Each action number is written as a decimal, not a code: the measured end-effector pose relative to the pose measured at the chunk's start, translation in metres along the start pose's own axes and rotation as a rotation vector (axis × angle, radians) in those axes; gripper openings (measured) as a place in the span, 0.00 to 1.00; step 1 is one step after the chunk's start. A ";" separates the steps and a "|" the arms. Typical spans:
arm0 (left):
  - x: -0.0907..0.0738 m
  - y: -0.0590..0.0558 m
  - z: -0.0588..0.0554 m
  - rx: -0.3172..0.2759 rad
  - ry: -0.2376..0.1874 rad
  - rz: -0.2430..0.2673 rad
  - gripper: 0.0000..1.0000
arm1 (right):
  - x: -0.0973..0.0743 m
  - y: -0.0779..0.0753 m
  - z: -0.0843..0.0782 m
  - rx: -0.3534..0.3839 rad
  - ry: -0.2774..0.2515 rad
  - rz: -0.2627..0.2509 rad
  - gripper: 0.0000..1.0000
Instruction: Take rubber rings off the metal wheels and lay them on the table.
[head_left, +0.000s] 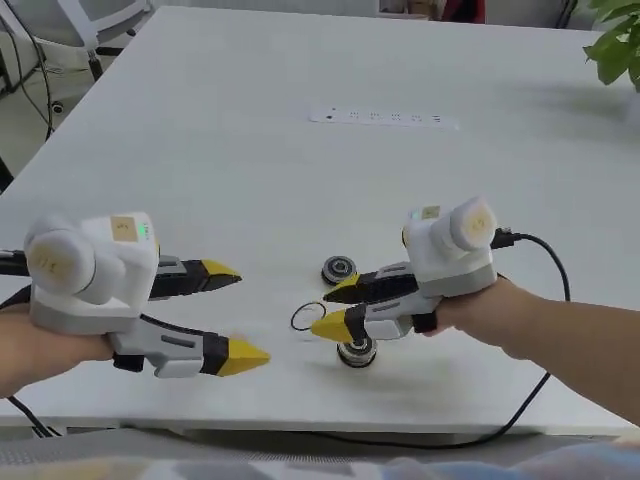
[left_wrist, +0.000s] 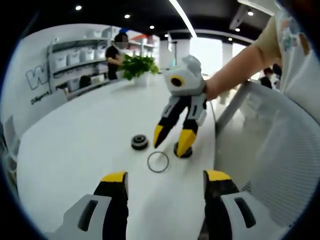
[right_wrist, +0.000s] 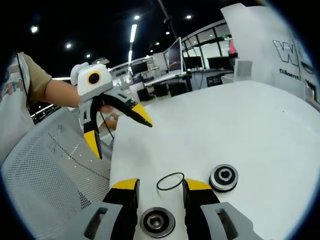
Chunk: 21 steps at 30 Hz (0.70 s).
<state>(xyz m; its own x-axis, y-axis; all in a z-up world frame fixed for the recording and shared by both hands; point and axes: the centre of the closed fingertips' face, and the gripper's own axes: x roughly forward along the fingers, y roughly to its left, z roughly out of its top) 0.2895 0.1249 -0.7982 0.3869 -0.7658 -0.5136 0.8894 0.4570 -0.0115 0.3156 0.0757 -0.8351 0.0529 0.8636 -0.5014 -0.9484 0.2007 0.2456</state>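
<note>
One rubber ring (right_wrist: 170, 181) already lay loose on the table (head_left: 250, 150), just ahead of the right gripper (head_left: 333, 306). Its jaws stood partly open and empty on either side of a wheel (right_wrist: 157, 221) that looked bare, so the first removal seemed done. The left gripper (head_left: 245, 313) hovered off to the side, jaws wide apart and holding nothing. The other wheel (right_wrist: 223, 177), nearby, appeared to carry a dark ring on its rim, so the next move probably called for steadying it with one gripper while the other peeled the ring off.
</note>
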 end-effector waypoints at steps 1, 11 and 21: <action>0.000 0.000 0.001 0.000 -0.001 -0.001 0.62 | -0.001 0.001 0.001 -0.010 -0.003 0.000 0.38; 0.007 -0.001 0.010 0.015 -0.007 -0.012 0.62 | -0.014 0.004 0.008 -0.044 -0.036 -0.005 0.51; 0.016 -0.005 0.023 0.038 -0.017 -0.031 0.61 | -0.035 0.001 0.010 -0.047 -0.067 -0.023 0.53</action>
<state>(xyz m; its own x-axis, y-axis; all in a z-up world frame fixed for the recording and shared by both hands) 0.2964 0.1001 -0.7863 0.3627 -0.7874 -0.4985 0.9096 0.4155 0.0055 0.3158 0.0500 -0.8089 0.0946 0.8884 -0.4493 -0.9602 0.2005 0.1943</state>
